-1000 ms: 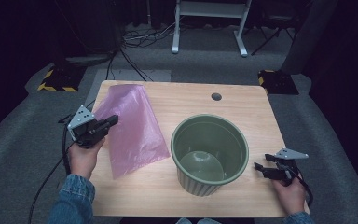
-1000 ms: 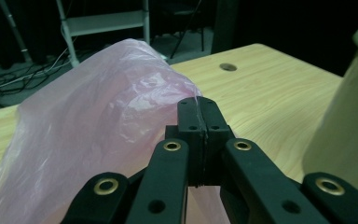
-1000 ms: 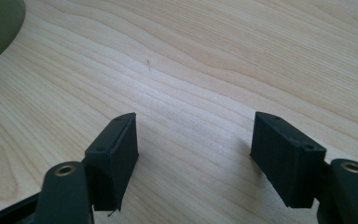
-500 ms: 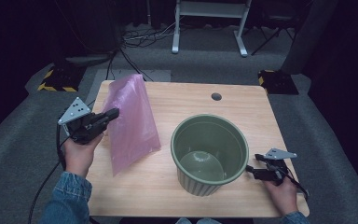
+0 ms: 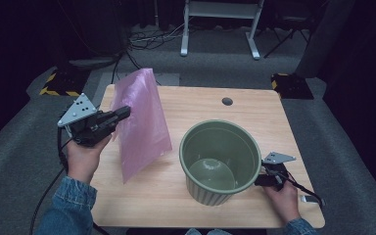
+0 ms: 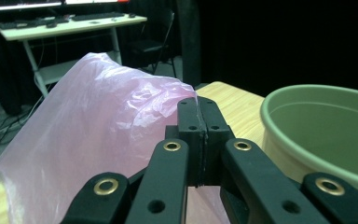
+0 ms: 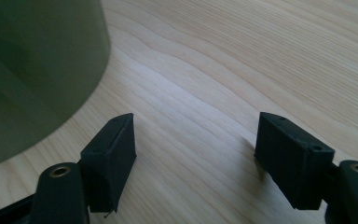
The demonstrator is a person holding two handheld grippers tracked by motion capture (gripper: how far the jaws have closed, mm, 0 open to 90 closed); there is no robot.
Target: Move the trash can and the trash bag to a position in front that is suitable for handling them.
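Observation:
A pink plastic bag [image 5: 142,122] hangs lifted above the left part of the wooden table [image 5: 196,105]; its lower corner still reaches the tabletop. My left gripper [image 5: 122,113] is shut on the bag's edge, and in the left gripper view the jaws [image 6: 198,135] press together with the pink bag [image 6: 88,135] draped behind them. A green round bin [image 5: 220,159] stands upright right of centre, and its rim [image 6: 321,126] shows beside the bag. My right gripper [image 5: 262,180] rests low by the bin's right side, open [image 7: 196,154] over bare wood, with the bin wall [image 7: 37,70] at its left.
A small dark round hole [image 5: 227,101] lies in the table near the far edge. Beyond the table are a white desk frame [image 5: 220,24], cables on the floor and a yellow-black striped base [image 5: 58,83]. Bare wood runs along the far side.
My left gripper has risen and pulled the pink bag up from lying flat to hanging. My right gripper has slid left, closer to the bin's side.

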